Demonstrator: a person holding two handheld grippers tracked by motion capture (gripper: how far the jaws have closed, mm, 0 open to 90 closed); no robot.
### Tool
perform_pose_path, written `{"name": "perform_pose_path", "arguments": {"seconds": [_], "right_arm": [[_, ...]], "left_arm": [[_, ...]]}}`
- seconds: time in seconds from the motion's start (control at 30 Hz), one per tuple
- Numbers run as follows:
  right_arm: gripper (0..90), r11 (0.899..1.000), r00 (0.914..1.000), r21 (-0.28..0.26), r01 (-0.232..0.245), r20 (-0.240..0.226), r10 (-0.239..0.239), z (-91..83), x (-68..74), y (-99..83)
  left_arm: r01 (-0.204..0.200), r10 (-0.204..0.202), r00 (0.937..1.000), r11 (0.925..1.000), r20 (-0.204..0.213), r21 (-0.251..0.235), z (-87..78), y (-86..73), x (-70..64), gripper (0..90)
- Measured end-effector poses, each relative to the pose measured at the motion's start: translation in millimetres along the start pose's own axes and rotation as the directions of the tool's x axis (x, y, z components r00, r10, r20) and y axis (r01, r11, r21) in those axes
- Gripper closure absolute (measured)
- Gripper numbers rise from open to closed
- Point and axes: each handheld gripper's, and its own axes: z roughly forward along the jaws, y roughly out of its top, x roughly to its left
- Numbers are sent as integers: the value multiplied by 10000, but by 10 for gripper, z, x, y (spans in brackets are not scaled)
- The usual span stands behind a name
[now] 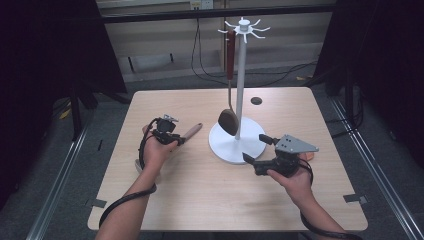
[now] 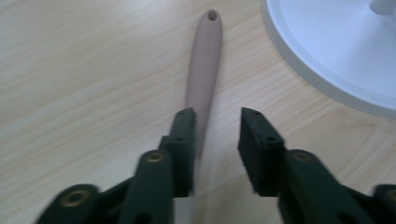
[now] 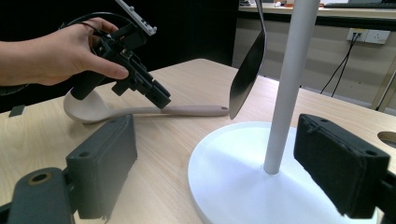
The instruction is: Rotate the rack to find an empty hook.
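A beige spoon [image 1: 192, 131] lies flat on the wooden table, left of a white hook stand [image 1: 240, 75]. My left gripper [image 1: 176, 138] hovers low over the spoon's handle [image 2: 204, 70]. Its jaws are open and straddle the handle, which runs under the left one. In the right gripper view the left gripper [image 3: 140, 81] is just above the spoon [image 3: 140, 111]. A dark turner [image 1: 228, 121] with a red-brown handle hangs from one of the stand's hooks. My right gripper [image 1: 257, 148] is wide open beside the stand's round base [image 3: 233, 186], holding nothing.
The stand's pole [image 3: 287, 84] rises between the right gripper's jaws, farther back. A small dark hole [image 1: 256, 100] sits in the table behind the stand. A pinkish thing [image 1: 311, 155] peeks out under the right gripper's plate. Cables hang at the back wall.
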Motion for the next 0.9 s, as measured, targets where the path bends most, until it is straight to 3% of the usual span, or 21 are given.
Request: {"name": "perform_pose_path", "arguments": {"seconds": [0.03, 0.13, 0.23, 0.4, 0.77, 0.9], "right_arm": [[124, 10000, 10000, -1, 12, 63, -12, -3, -4, -1], [125, 10000, 10000, -2, -2, 96, 2, -5, -14, -2], [124, 10000, 10000, -52, 0, 29, 0, -7, -17, 3], [124, 10000, 10000, 41, -7, -38, 7, -11, -31, -2], [124, 10000, 9999, -53, -84, 72, 84, -37, -51, 14], [124, 9998, 9996, -165, -125, 267, 129, -61, -69, 22]], "left_arm": [[320, -319, 9995, 9993, 23, -180, 15, -8, -4, 609], [134, -128, 9993, 9997, -338, 194, 29, -22, 65, 524], [326, -320, 9993, 9988, -171, 367, 63, -43, 122, 530], [203, -203, 9998, 9966, -15, 795, 127, -21, 175, 499], [111, -124, 9999, 9911, 95, 1324, 297, 31, 203, 505], [112, -132, 9998, 9927, 160, 1200, 335, 67, 182, 540]]}}
